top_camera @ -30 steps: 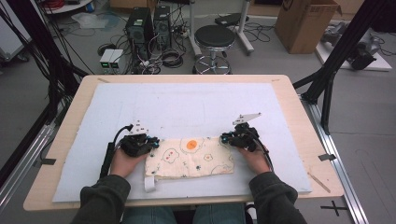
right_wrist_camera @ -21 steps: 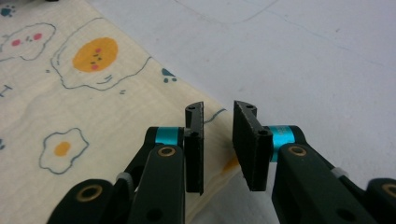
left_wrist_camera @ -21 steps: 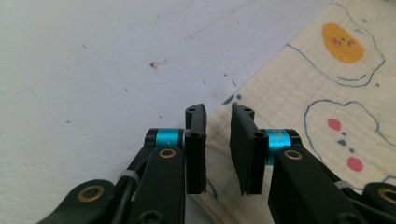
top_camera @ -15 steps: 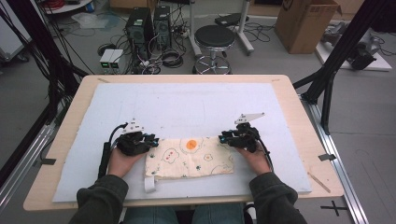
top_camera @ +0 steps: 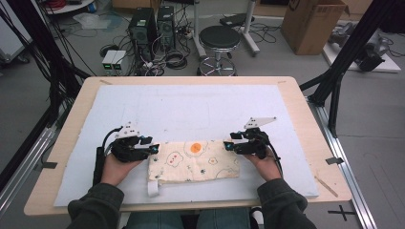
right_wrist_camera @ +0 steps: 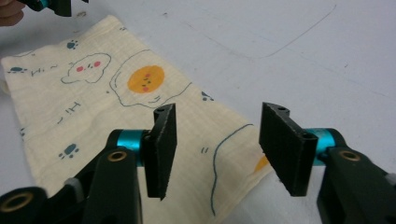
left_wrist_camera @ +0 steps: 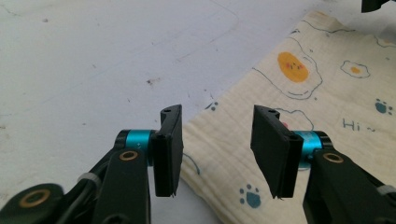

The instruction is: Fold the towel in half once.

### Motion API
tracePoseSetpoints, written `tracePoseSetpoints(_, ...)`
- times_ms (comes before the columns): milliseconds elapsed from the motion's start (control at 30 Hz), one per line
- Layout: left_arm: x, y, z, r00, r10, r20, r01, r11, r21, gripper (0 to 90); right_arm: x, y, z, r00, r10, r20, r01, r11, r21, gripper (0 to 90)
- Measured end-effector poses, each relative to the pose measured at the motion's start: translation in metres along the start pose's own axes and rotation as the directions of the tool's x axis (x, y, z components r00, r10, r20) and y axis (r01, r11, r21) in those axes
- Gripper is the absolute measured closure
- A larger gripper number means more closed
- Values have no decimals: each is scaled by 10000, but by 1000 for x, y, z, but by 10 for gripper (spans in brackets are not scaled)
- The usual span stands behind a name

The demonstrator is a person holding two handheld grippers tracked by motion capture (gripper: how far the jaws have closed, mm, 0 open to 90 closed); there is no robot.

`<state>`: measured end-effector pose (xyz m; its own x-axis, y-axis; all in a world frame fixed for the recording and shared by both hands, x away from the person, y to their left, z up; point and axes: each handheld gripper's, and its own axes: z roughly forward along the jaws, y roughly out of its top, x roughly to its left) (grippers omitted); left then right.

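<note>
Since the frame a second back, you had drawn both hands a little toward yourself and outward, so the grippers sat at the two far corners of the cloth rather than over its upper edge; the cloth itself had barely shifted. Starting at your left, the left gripper (top_camera: 152,148) hovered just at the cloth's far left corner, and in the left gripper view its jaws stood apart with nothing between them, the corner of the cream printed cloth (left_wrist_camera: 299,116) lying flat on the mat beneath and between them. The cloth (top_camera: 193,162) lay near your edge of the white mat (top_camera: 191,107), spread in what looked like a folded rectangle, with the fried-egg print (top_camera: 195,148) near its far edge and a small white tag (top_camera: 152,187) hanging off its near left corner. At your right, the right gripper (top_camera: 229,146) hovered at the far right corner, its jaws likewise apart and empty, straddling that corner of the cloth (right_wrist_camera: 116,93) in the right gripper view. I judged the work to be at an early or between-folds stage: neither corner was yet pinched, so the grasp and the fold or lift that follows were all still left to do. As for containers, the table (top_camera: 71,143) carried none; the cloth held nothing that I could see, and whether it was a pouch or a plain towel I could not tell.
</note>
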<state>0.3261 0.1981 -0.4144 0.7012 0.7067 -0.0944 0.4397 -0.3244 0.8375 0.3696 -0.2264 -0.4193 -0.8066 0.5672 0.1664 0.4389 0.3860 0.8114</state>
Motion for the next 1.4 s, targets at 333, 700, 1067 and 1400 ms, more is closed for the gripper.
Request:
tracePoseSetpoints(333, -7, -9, -19, 9999, 22, 110, -20, 9998, -209, 400, 10, 0, -9, 10000, -85, 6, 85, 9999, -117, 306)
tracePoseSetpoints(700, -11, -16, -35, 10000, -16, 55, 19, 9987, -515, 363, 21, -7, -19, 9998, -134, 126, 138, 9994, -321, 215)
tracePoseSetpoints(1067, -13, -19, -42, 10000, -44, 36, 46, 9980, -638, 344, 27, -12, -30, 9997, -102, 240, 109, 9994, -318, 184)
tracePoseSetpoints(1400, -18, -22, -46, 9999, 67, 86, -62, 9979, -646, 337, 28, -18, -39, 9992, 17, 397, -1, 9992, -404, 181)
